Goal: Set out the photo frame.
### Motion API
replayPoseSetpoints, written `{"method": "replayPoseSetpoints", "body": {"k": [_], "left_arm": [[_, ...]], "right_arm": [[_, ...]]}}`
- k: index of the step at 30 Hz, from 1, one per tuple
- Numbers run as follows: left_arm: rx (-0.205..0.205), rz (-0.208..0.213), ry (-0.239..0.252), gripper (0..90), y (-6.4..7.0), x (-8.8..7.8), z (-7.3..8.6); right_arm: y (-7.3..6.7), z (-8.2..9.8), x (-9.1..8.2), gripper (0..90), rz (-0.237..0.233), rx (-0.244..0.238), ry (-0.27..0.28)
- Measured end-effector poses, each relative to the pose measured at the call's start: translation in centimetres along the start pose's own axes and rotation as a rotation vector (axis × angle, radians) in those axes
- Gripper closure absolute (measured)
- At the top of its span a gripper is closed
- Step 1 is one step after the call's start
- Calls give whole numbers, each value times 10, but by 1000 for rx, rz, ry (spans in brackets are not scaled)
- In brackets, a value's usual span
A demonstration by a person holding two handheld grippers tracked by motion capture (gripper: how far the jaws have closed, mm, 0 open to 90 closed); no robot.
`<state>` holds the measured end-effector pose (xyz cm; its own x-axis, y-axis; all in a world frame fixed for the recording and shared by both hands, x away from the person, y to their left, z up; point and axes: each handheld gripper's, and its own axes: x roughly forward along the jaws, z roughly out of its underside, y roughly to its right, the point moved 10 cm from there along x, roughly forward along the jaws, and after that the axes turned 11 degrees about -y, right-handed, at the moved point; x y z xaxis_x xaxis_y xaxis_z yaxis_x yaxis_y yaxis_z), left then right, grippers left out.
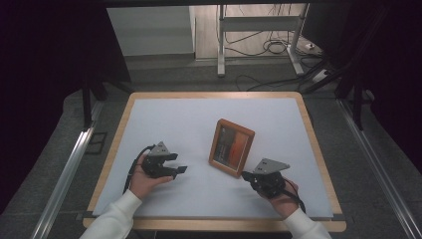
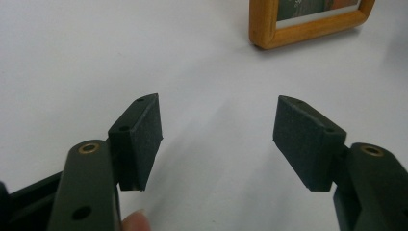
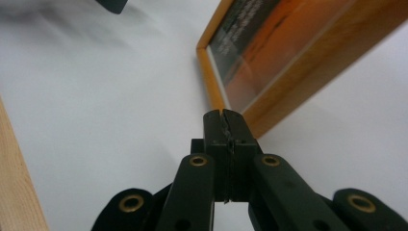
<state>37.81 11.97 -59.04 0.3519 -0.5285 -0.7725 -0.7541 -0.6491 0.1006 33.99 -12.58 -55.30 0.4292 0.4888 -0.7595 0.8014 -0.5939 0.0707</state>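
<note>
White tabletop (image 1: 174,119) with wood edging, grey floor and cables behind. Wooden photo frame (image 1: 231,148) lies flat right of centre, orange picture facing up. Left gripper (image 1: 176,163) held low near the tabletop's left-front, jaws spread wide with nothing between them, pointing toward the frame, well apart from it. Right gripper (image 1: 245,175) at right-front, jaws pressed together on nothing, tip just beside the frame's near corner (image 3: 231,108); contact unclear. White sleeves at the bottom edge.
</note>
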Motion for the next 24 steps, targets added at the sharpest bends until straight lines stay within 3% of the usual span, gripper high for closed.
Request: {"method": "replayPoseSetpoints", "body": {"k": [6,24], "left_arm": [[12,-7,-9,338,1,2,1],[20,-1,-19,337,2,5,2]], "right_arm": [[-6,1,12,894,-18,-18,-22],[3,4,42,896,5,-7,-90]]}}
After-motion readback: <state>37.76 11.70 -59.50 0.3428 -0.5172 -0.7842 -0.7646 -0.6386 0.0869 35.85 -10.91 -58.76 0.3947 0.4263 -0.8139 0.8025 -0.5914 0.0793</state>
